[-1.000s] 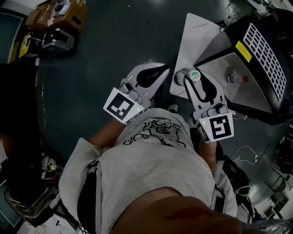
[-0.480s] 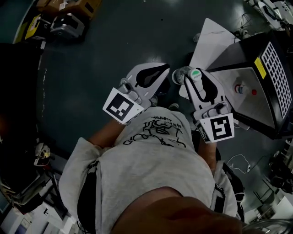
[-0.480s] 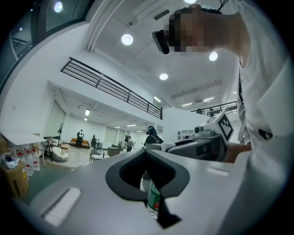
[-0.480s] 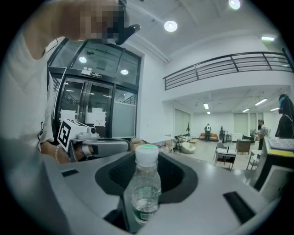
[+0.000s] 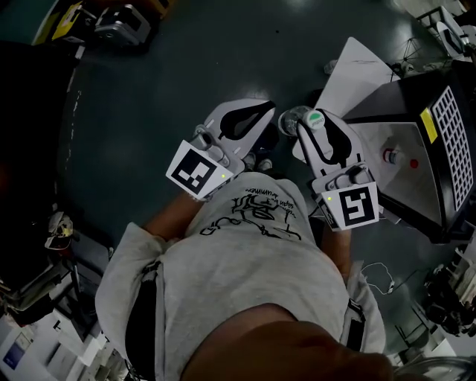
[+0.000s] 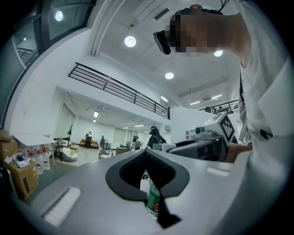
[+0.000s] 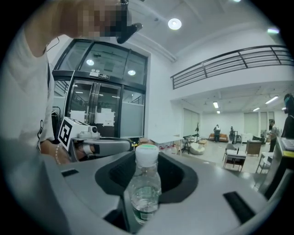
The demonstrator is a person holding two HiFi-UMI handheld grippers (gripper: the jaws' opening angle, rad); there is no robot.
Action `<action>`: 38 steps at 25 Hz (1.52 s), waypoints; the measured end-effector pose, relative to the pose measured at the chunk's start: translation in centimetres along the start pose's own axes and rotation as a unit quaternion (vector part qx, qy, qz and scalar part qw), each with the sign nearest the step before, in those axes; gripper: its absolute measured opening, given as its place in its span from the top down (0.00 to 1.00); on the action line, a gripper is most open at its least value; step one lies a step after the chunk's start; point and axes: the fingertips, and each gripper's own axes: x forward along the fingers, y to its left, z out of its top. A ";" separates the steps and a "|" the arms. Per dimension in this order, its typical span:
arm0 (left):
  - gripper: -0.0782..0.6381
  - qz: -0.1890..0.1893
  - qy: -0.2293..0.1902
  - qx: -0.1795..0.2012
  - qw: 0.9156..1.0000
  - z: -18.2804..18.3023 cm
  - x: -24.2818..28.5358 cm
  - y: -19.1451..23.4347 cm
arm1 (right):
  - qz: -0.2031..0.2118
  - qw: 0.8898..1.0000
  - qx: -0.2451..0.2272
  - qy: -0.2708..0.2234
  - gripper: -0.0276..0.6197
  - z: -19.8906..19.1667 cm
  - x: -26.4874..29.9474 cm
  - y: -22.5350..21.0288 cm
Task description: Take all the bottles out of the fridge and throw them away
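Note:
My right gripper point(image 5: 314, 128) is shut on a clear water bottle point(image 7: 144, 188) with a green-topped white cap point(image 5: 317, 119), which stands upright between its jaws. My left gripper point(image 5: 262, 113) is beside it on the left, its jaws together with nothing in them. Through its hollow in the left gripper view a green-labelled bottle point(image 6: 154, 201) shows beyond the jaws. The small black fridge point(image 5: 446, 126) lies open at the right. Another bottle point(image 5: 392, 156) rests inside on its white floor. Both grippers are left of the fridge, over the dark floor.
The fridge's white door point(image 5: 357, 71) lies open behind the right gripper. Cardboard boxes and gear point(image 5: 123, 22) sit at the top left, more clutter point(image 5: 52, 238) at the left. A white cable point(image 5: 379, 271) lies on the floor. Distant people and furniture fill the hall.
The fridge has slid to the right in the head view as both grippers swung away from it to the left. The bottle stays in the right gripper.

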 end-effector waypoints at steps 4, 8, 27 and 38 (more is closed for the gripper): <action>0.88 0.010 0.001 -0.003 1.000 -0.1 0.6 -0.6 | 0.017 1.000 -0.007 0.001 0.72 -0.1 -0.4 0.0; 0.88 0.016 0.000 -0.002 1.000 -0.4 1.2 -1.1 | 0.029 0.999 -0.012 0.003 0.72 -0.3 -0.7 -0.1; 0.88 0.011 0.022 -0.010 1.000 -3.6 3.2 -1.1 | 0.029 0.999 0.009 0.027 0.72 -4.2 -0.4 -1.4; 0.88 0.002 0.047 -0.023 0.999 -6.6 3.3 -0.6 | 0.026 0.998 0.013 0.047 0.72 -7.2 0.8 -1.2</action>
